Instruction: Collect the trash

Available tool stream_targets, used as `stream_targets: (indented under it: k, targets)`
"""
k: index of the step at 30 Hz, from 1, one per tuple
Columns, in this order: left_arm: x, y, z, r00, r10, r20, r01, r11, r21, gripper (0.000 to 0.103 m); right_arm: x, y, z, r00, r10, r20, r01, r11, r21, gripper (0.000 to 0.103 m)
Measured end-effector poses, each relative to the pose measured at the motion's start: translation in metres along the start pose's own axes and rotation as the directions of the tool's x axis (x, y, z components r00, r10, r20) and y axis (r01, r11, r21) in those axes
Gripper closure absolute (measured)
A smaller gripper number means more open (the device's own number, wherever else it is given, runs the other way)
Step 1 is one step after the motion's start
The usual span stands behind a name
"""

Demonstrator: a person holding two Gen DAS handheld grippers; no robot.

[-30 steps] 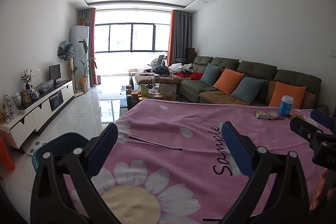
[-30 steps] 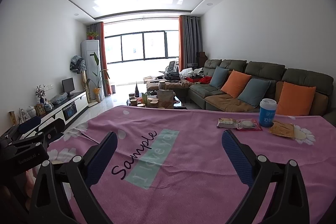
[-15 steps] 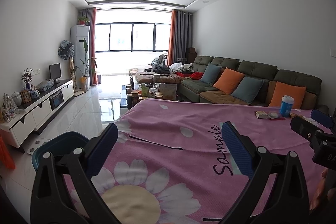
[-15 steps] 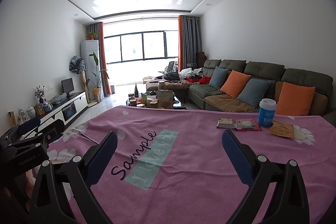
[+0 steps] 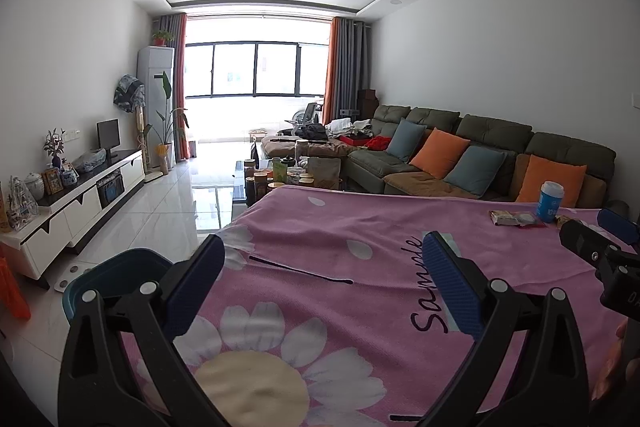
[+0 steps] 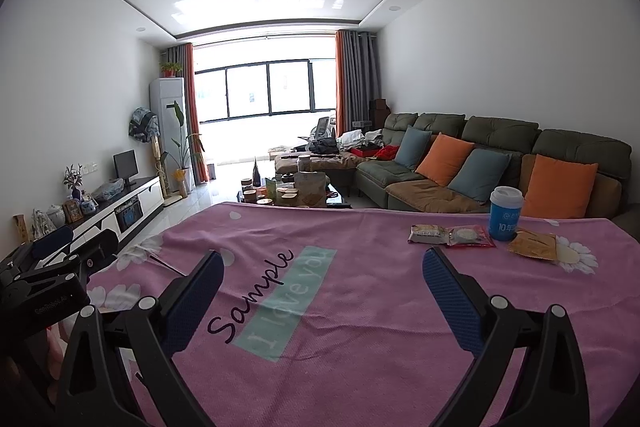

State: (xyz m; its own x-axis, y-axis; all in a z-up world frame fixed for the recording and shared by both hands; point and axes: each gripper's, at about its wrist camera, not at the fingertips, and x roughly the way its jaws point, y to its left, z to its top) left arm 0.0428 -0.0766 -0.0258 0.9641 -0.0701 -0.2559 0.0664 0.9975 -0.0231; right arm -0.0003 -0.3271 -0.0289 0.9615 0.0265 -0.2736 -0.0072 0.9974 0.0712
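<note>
Blue lidded cup [image 6: 505,214] upright, three flat wrappers [image 6: 468,236] beside, perhaps touching

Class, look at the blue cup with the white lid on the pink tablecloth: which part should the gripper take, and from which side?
Probably grip the blue cup around its mid-body, below the white lid, coming level from the near side with the right gripper, whose jaws stand open. It stands upright and round, with wrappers lying to its left and a tan packet in front.

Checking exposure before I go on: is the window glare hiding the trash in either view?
Left wrist view: window blown out, blue cup and wrappers small but readable. Right wrist view: same glare, cup and wrappers sharp; fisheye bends the edges.
</note>
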Motion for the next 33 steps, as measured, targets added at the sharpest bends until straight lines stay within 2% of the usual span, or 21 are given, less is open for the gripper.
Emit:
stream_targets:
  k: [33]
  targets:
    - [0.0014,-0.0005,-0.0014,1.000,0.012,0.008,-0.012,1.000,0.009,0.006,-0.0068,0.0036,0.0005,1.000,-0.007,0.021,0.007,1.000,0.010,0.007]
